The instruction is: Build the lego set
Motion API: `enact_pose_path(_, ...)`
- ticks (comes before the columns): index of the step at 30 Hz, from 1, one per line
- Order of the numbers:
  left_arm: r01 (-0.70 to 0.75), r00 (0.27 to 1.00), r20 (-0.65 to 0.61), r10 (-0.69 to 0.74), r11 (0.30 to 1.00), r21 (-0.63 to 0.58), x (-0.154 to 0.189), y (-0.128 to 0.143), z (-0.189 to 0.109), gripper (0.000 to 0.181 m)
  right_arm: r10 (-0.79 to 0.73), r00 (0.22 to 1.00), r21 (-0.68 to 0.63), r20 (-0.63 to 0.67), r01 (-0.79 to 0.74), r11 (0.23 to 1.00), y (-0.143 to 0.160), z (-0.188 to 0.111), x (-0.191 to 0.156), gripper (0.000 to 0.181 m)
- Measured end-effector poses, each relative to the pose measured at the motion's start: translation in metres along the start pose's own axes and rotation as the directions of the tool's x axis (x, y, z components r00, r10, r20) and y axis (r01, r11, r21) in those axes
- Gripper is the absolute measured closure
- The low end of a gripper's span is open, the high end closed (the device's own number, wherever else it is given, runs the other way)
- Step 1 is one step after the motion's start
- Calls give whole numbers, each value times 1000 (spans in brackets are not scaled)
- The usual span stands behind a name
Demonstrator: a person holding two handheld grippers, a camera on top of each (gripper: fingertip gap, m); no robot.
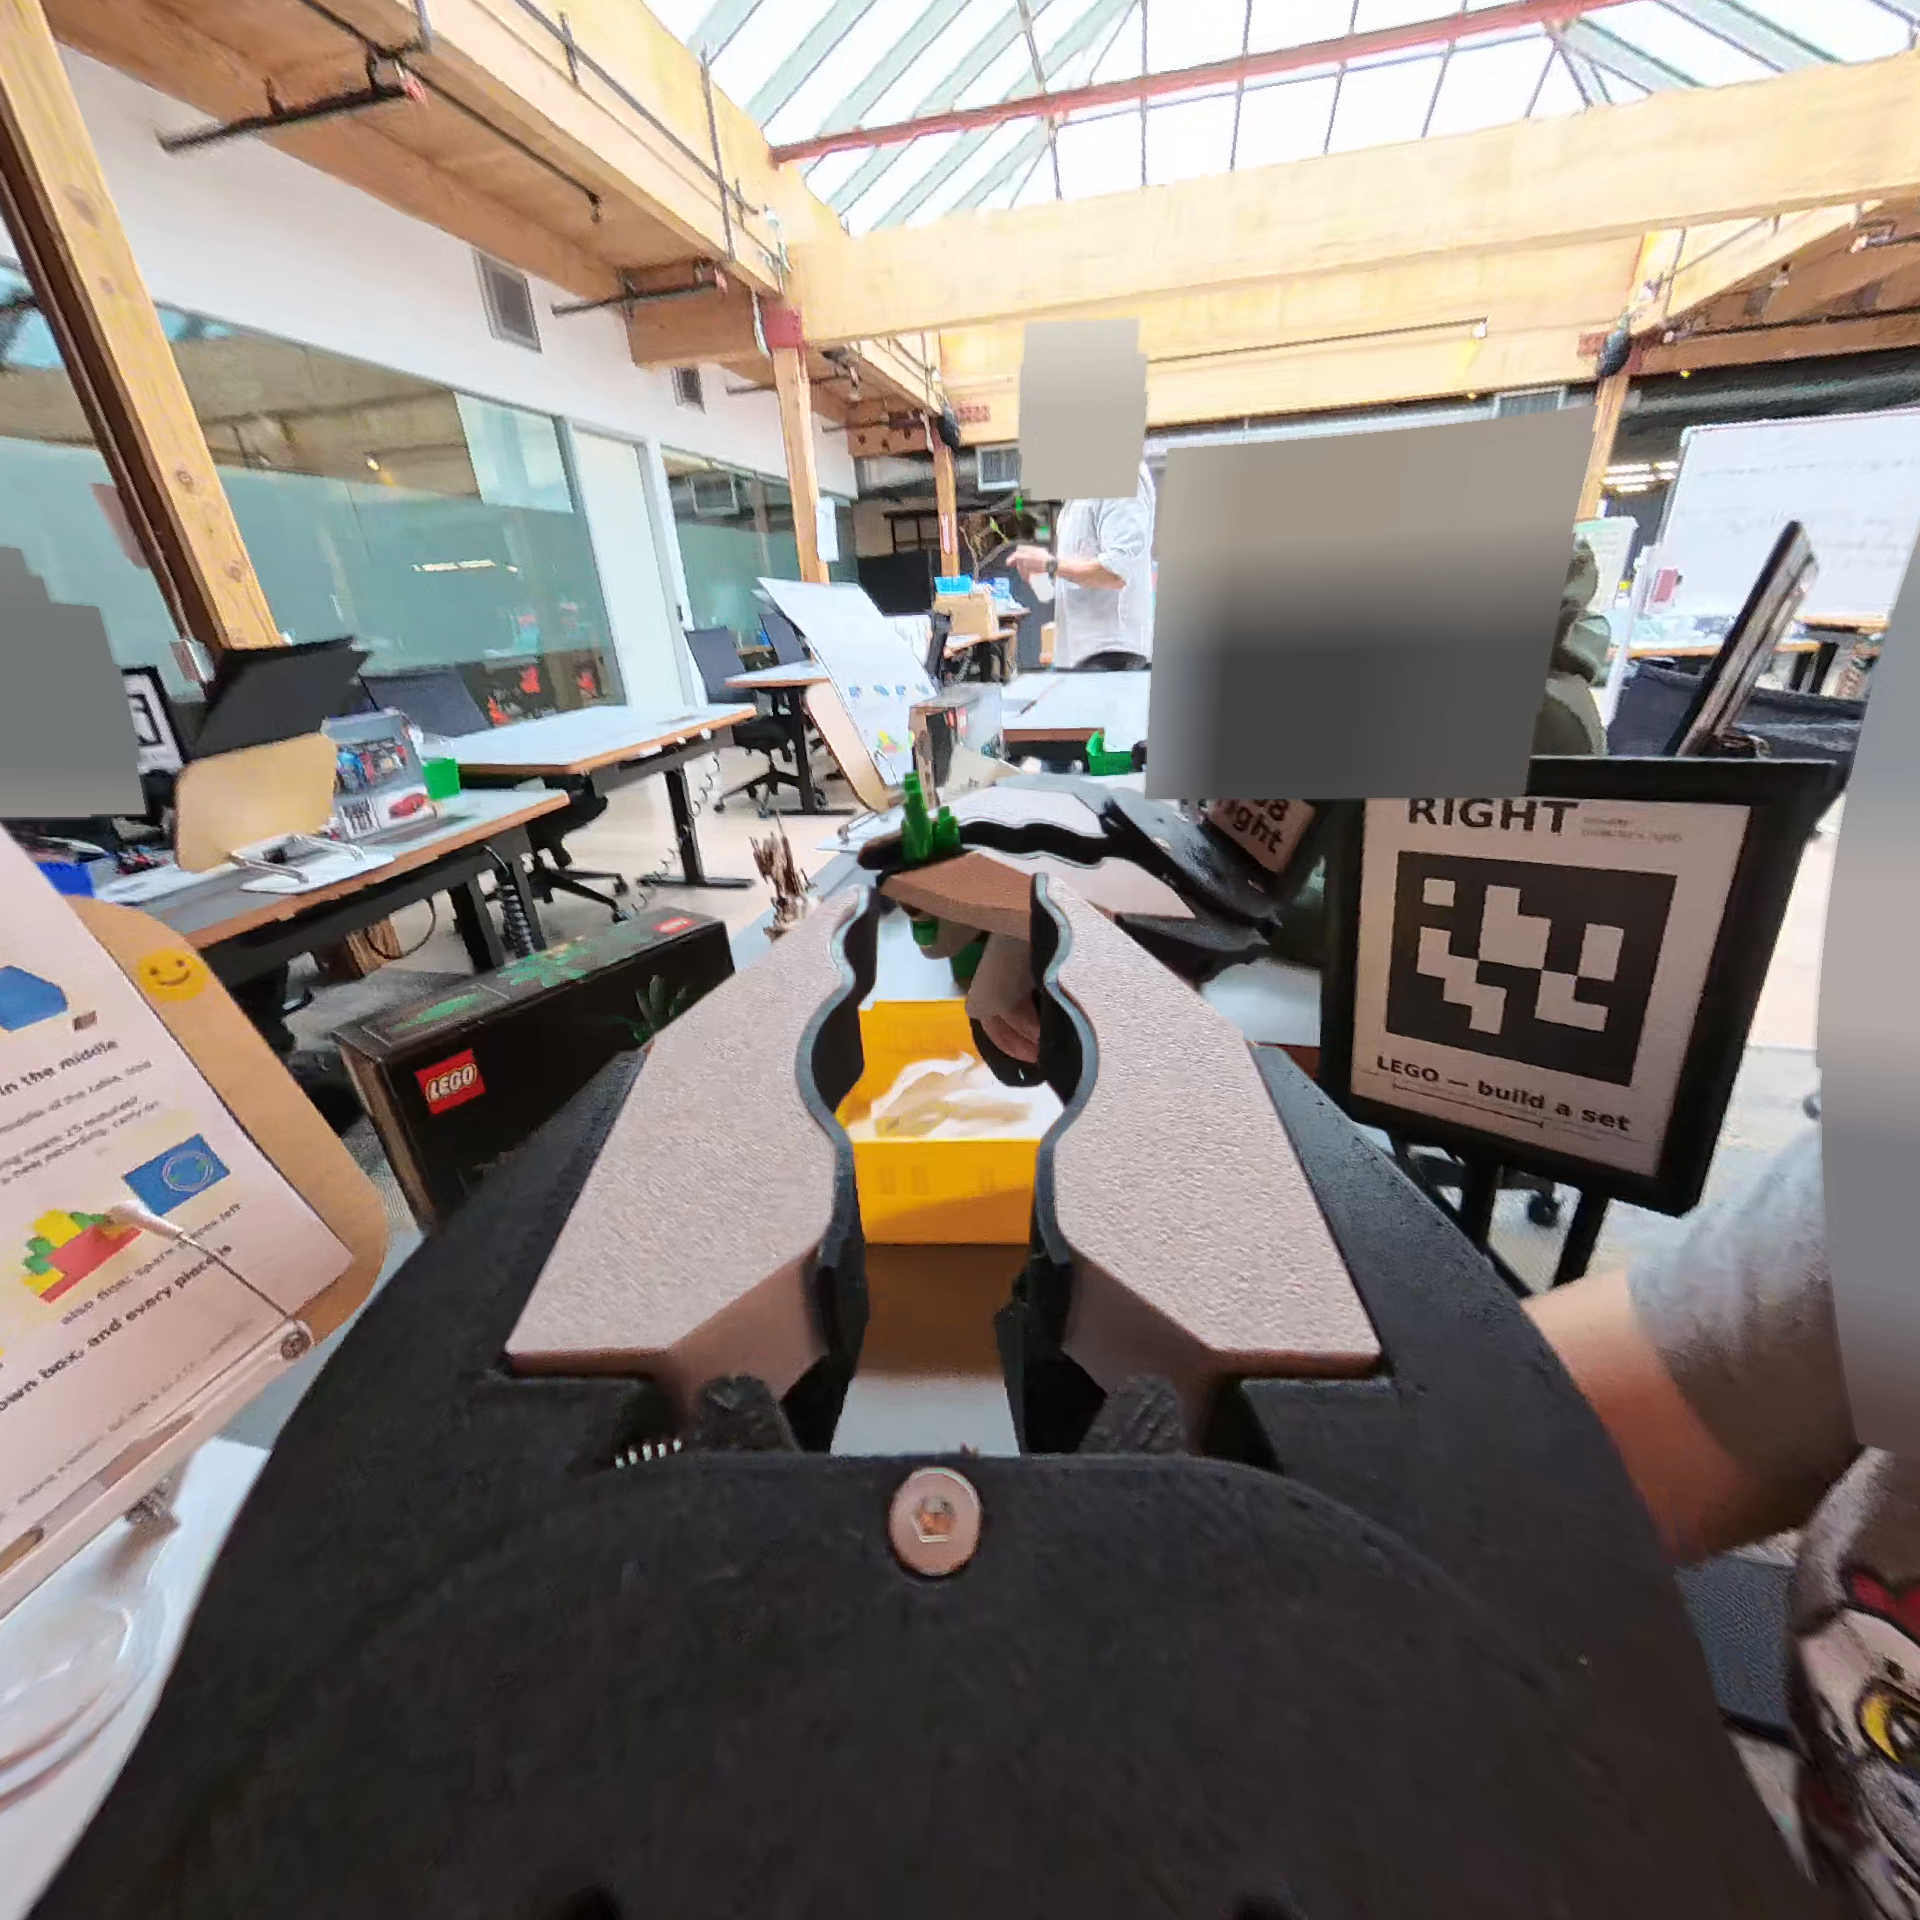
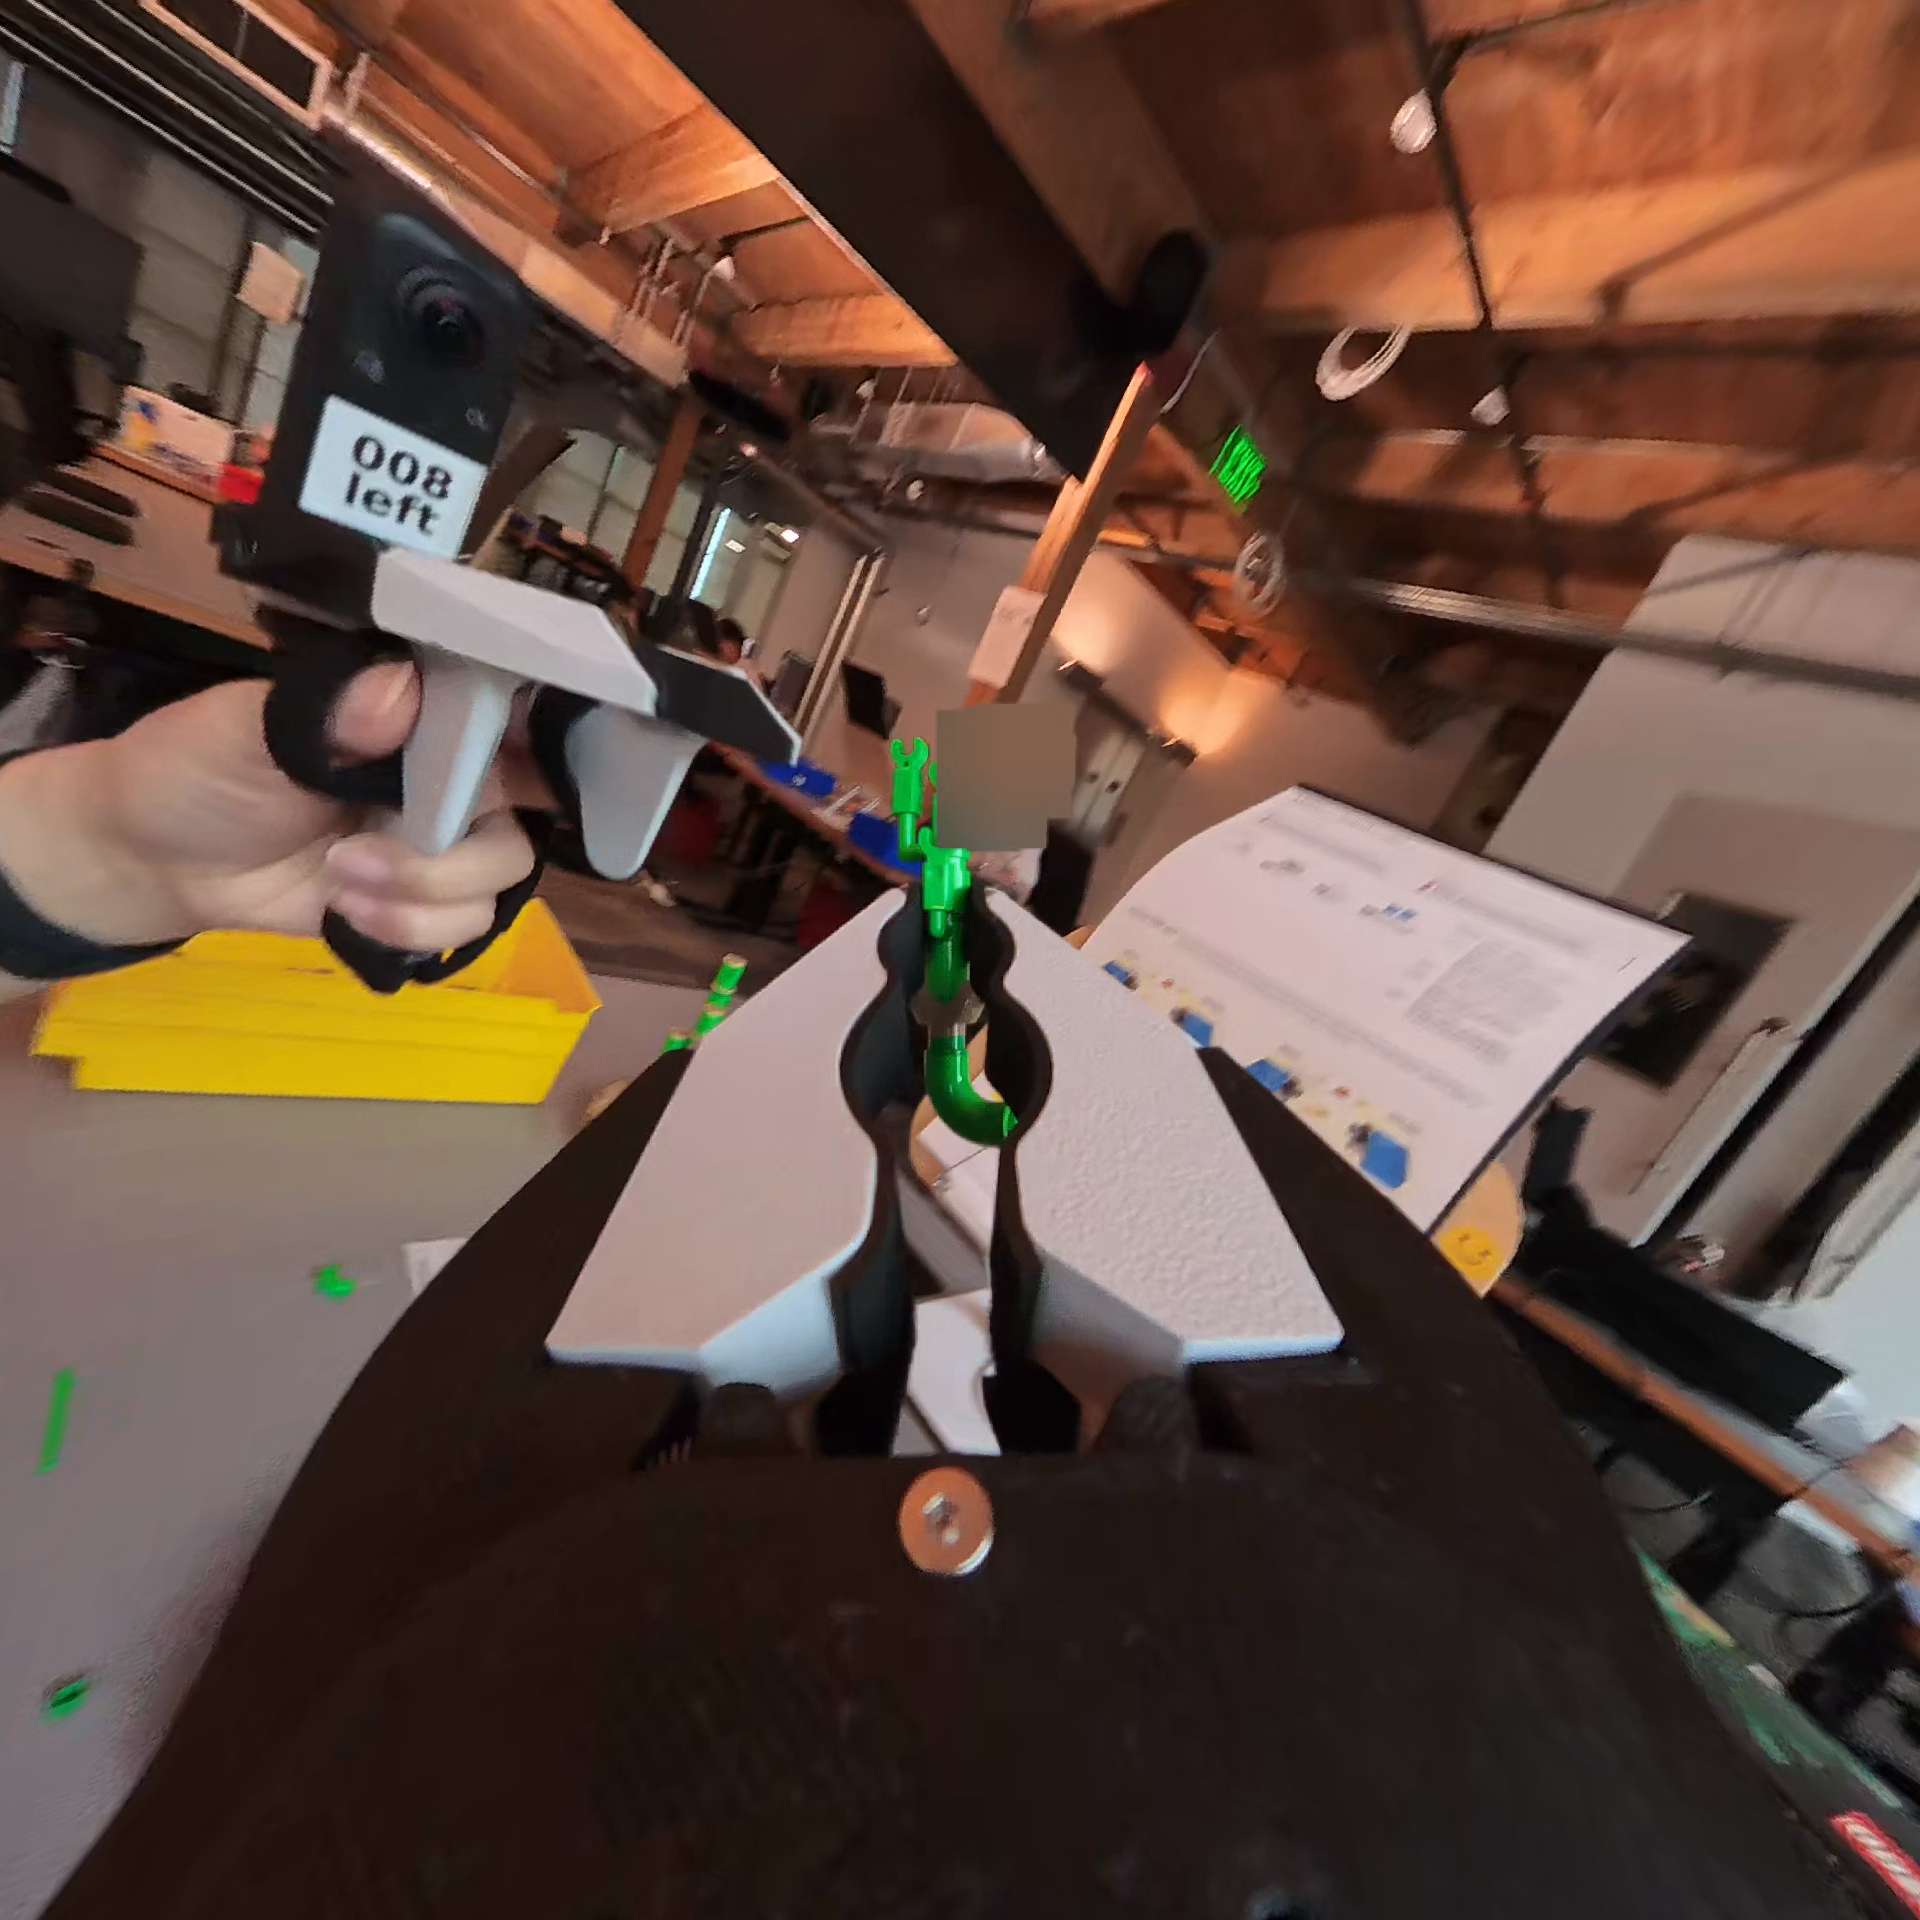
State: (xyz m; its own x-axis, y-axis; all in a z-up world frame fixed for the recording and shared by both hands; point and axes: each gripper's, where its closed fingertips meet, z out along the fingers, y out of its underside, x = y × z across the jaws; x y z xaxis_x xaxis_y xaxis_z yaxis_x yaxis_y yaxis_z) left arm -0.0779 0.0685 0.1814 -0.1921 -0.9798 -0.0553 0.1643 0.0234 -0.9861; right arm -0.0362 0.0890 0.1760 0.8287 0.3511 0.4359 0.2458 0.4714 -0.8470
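Observation:
My right gripper (image 2: pixel 945 920) is shut on a green lego plant stem (image 2: pixel 943 966) and holds it in the air. The stem has a curved lower end between the fingers, and its clip ends stick out past the tips. My left gripper (image 1: pixel 951 904) is open and empty, held above the table and pointing at the right gripper (image 1: pixel 925 868) just ahead, where the green stem (image 1: pixel 920 821) also shows. In the right wrist view, the left gripper (image 2: pixel 727 717) is at the upper left, held by a hand (image 2: pixel 187 821).
A yellow bin (image 1: pixel 945 1153) sits on the table, also in the right wrist view (image 2: pixel 312 1023). Several loose green pieces (image 2: pixel 332 1283) lie on the grey table (image 2: pixel 208 1247). A black lego box (image 1: pixel 540 1023), a marker sign (image 1: pixel 1527 977) and instruction sheets (image 2: pixel 1351 987) stand around. My hands' fingertips stand some 5 cm from each other.

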Motion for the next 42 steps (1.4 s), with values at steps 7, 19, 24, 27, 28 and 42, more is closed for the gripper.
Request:
enact_pose_path(7, -195, 967, 172, 187, 980, 35, 2, -9, 20, 169, -155, 977, 87, -148, 168, 982, -22, 0, -2, 177)
enact_pose_path(19, -145, 970, 204, 129, 987, 64, 2, -15, 29, 171, -235, 947, 92, -220, 260, 961, -30, -2, -2, 177)
enact_pose_path(24, -153, 970, 202, 136, 985, 75, 4, -18, 30, 170, -256, 940, 85, -226, 281, 956, -29, -2, -2, 176)
enact_pose_path(27, -174, 964, 213, 158, 983, 57, 4, -18, 33, 175, -275, 933, 70, -231, 298, 952, -28, -1, -2, 176)
enact_pose_path(28, -180, 963, 211, 166, 982, 51, 4, -18, 33, 178, -277, 933, 72, -231, 301, 951, -28, -1, -2, 176)
enact_pose_path(42, -174, 957, 256, 136, 976, 132, 11, -26, 38, 179, -407, 793, 61, -453, 483, 873, -42, -10, 1, 177)
